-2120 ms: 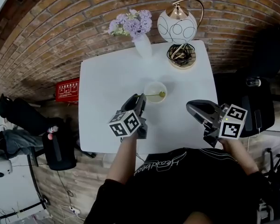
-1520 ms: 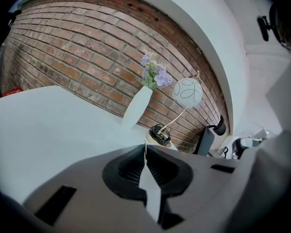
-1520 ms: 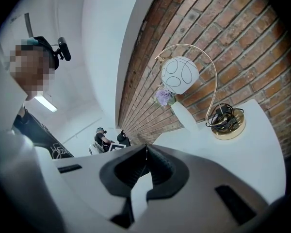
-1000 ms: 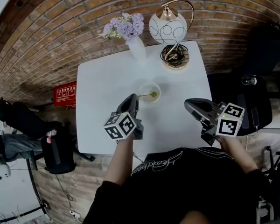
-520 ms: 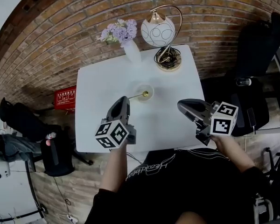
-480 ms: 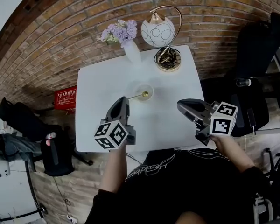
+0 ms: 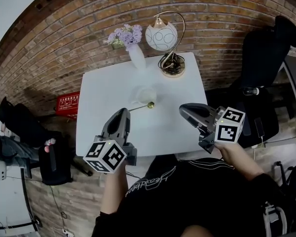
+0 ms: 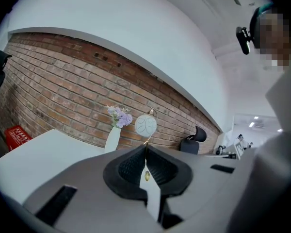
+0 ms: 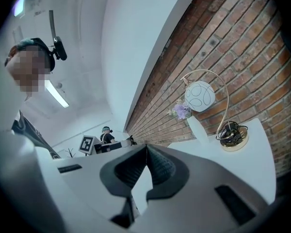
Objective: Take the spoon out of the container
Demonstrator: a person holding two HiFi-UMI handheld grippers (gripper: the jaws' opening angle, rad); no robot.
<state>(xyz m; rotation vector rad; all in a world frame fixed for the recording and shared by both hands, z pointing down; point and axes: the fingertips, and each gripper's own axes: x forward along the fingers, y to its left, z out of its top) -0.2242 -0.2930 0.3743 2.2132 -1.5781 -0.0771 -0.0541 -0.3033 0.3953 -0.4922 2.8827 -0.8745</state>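
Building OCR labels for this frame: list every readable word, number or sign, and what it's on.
"Head…": white script, upside down in the head view, on the person's black shirt; the remaining letters are unclear.
Red box on the floor by the brick wall: white print, too small to read.
Marker cubes: black-and-white square codes only, no words.
Square marker far back in the right gripper view: code only, no text.
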